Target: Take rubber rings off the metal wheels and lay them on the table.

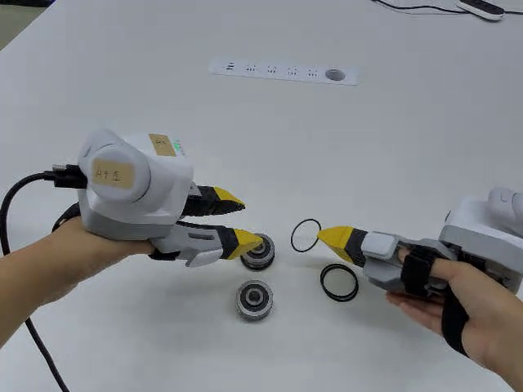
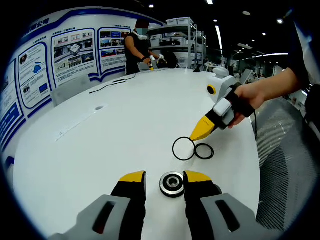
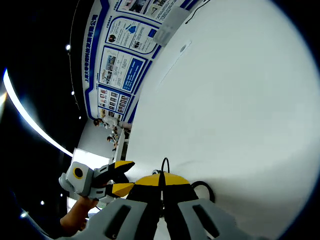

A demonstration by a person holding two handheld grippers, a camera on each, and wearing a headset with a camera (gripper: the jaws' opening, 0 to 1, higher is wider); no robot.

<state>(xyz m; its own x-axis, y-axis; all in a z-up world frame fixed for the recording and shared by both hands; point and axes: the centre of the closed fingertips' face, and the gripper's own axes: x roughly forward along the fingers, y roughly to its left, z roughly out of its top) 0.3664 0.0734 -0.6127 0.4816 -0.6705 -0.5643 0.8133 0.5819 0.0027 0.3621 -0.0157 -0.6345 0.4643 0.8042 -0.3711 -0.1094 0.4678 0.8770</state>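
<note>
Jaws of the right gripper [image 1: 324, 237] were clenched on a thin rubber ring [image 1: 306, 235], probably to lay it by the loose ring [image 1: 339, 282] on the bare table [image 1: 392, 147] at its five o'clock. The left gripper [image 1: 248, 220] stood released, straddling a metal wheel [image 1: 258, 251], seemingly to steady it; a second wheel [image 1: 255, 299] sat at its six o'clock.

Looking like a lab or demo hall: blue info posters [image 2: 75, 55] lining the wall, shelves [image 2: 182, 37] holding white bins, strip lights [image 2: 218, 35] glowing overhead, big white table [image 2: 125, 130] carrying a power strip [image 1: 282, 72], another person [image 2: 137, 47] standing at its far edge.
</note>
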